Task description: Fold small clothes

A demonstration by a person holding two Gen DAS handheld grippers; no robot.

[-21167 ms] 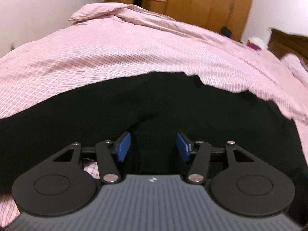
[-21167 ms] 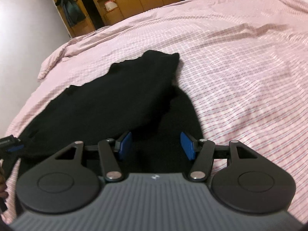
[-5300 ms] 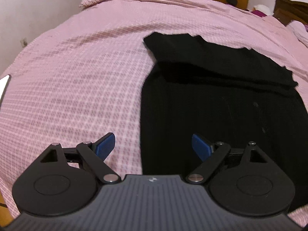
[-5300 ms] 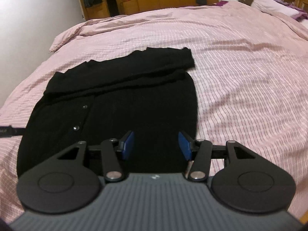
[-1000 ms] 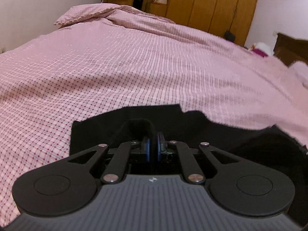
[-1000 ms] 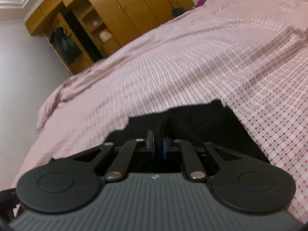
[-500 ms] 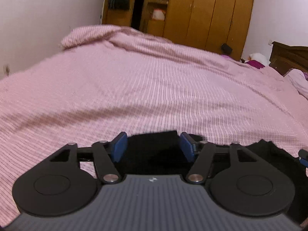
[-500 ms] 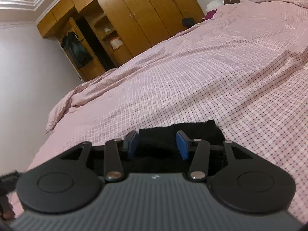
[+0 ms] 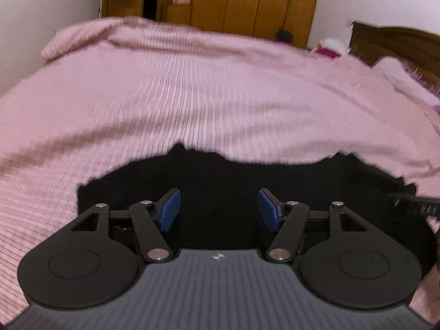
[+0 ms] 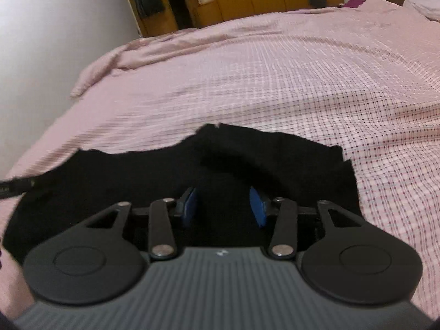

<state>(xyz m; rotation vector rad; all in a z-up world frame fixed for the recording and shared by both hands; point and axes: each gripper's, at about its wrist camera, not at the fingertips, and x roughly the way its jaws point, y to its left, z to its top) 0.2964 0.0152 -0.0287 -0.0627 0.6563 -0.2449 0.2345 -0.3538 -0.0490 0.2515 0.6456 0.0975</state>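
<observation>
A black knit garment (image 9: pixel 247 176) lies folded on the pink checked bed cover (image 9: pixel 192 96). My left gripper (image 9: pixel 218 210) is open and empty, just above the garment's left part. In the right wrist view the same garment (image 10: pixel 137 176) lies flat with a raised fold near its right end. My right gripper (image 10: pixel 222 210) is open and empty over that right part. The tip of the other gripper shows at the right edge of the left wrist view (image 9: pixel 418 203) and at the left edge of the right wrist view (image 10: pixel 13 187).
The bed cover (image 10: pixel 302 82) spreads far beyond the garment. Wooden wardrobes (image 9: pixel 247 0) stand behind the bed. A dark headboard (image 9: pixel 396 44) and pillows (image 9: pixel 404 79) are at the far right. A white wall (image 10: pixel 55 41) runs along the left side.
Both grippers were shut on the black garment a second ago. They have opened, let it go and drawn back, so more of the garment shows in front of them.
</observation>
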